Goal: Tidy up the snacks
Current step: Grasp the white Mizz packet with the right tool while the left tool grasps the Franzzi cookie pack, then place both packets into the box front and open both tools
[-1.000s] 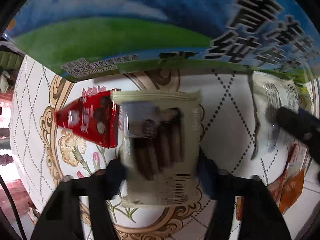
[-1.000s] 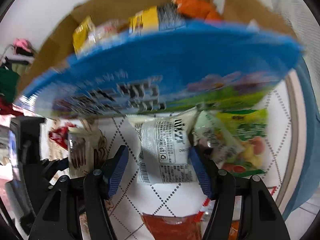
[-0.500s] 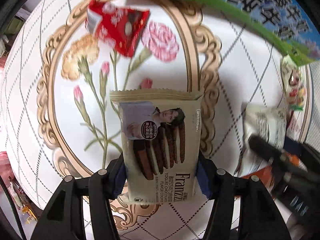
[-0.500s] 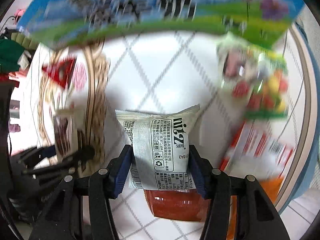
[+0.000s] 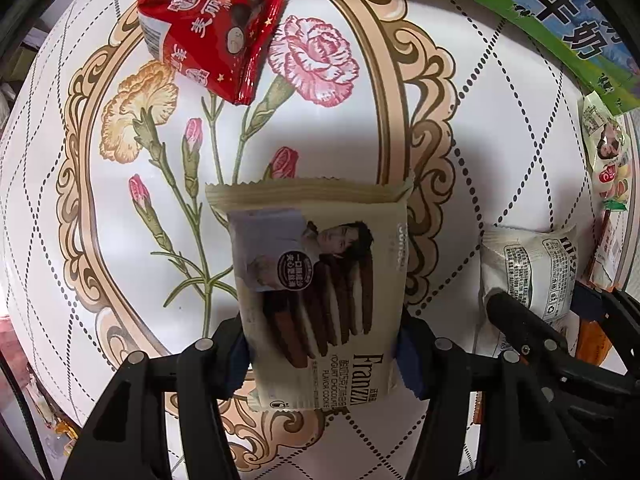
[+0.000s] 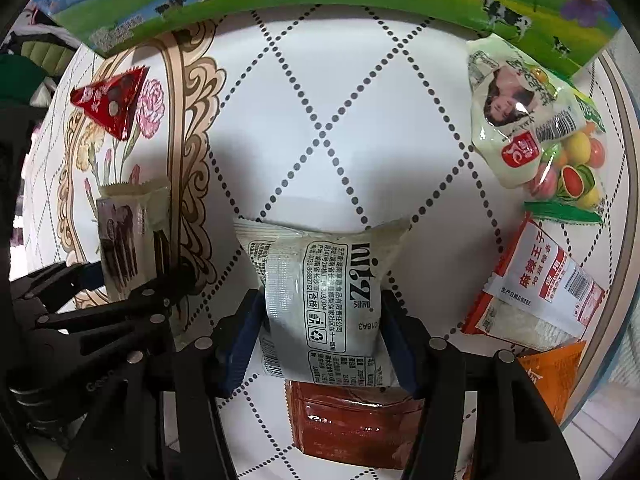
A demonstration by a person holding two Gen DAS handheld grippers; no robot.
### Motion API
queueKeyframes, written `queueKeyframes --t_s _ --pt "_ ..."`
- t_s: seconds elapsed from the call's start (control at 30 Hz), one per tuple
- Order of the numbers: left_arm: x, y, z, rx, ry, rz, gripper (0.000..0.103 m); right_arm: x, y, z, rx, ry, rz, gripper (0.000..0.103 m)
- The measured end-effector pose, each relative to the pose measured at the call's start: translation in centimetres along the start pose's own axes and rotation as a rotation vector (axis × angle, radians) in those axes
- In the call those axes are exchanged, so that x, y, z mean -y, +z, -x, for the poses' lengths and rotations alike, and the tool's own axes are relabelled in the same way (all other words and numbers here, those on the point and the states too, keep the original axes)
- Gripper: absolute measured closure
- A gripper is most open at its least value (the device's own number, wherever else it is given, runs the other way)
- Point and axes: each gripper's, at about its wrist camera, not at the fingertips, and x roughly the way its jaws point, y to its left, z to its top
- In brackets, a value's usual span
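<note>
Cookie packet (image 5: pixel 320 296), beige and printed with dark biscuits, is sitting lower centre, long axis running up the frame, clamped by the left gripper (image 5: pixel 322 356); right gripper (image 6: pixel 320 340), jaws opening, is bracketing the pale upright pouch (image 6: pixel 320 300).

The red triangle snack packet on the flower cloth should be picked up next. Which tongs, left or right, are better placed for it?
Left, probably. The red packet lies straight ahead of the left tongs, and only at the far left edge of the right view. But both are occupied: left holds the cookie packet, right tongs hold the white packet.
</note>
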Motion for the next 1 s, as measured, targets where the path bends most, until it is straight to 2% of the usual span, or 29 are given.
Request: queueKeyframes --t_s 0.07,0.2,0.33,0.43,0.6,0.7,0.8,0.93,1.0 --pt "-0.7 -0.6 0.8 0.007 0.001 -0.003 0.046 -1.4 0.5 -0.2 0.009 -0.007 0.003 0.044" --pt "-0.5 -1.0 3.2 0.034 0.002 -0.007 0.047 -1.3 -0.9 1.0 0.036 -0.005 0.003 0.049" --pt "-0.5 -1.7 6.3 0.075 -0.015 -0.018 0.047 -0.9 -1.8 2.7 0.067 0.042 -0.012 0.050" --pt "-0.6 -2.0 8.9 0.103 -0.053 -0.015 0.047 -0.8 -2.4 5.0 0.103 0.079 -0.020 0.050" --pt "0.0 -1.4 15.4 0.192 -0.161 -0.019 0.047 -0.1 -2.1 11.1 0.195 0.147 -0.031 0.050" --pt "1.0 0.4 19.4 0.242 -0.231 -0.035 0.047 1.2 -0.7 15.4 0.270 0.182 -0.048 0.050" --pt "2.3 3.7 22.8 0.287 -0.267 -0.063 0.047 3.0 1.4 19.3 0.347 0.201 -0.071 0.050" --pt "3.4 8.1 24.8 0.324 -0.261 -0.098 0.047 5.2 5.5 22.6 0.433 0.155 -0.094 0.050" --pt "4.4 11.3 24.7 0.308 -0.252 -0.114 0.047 6.3 8.1 23.1 0.441 0.135 -0.112 0.050"
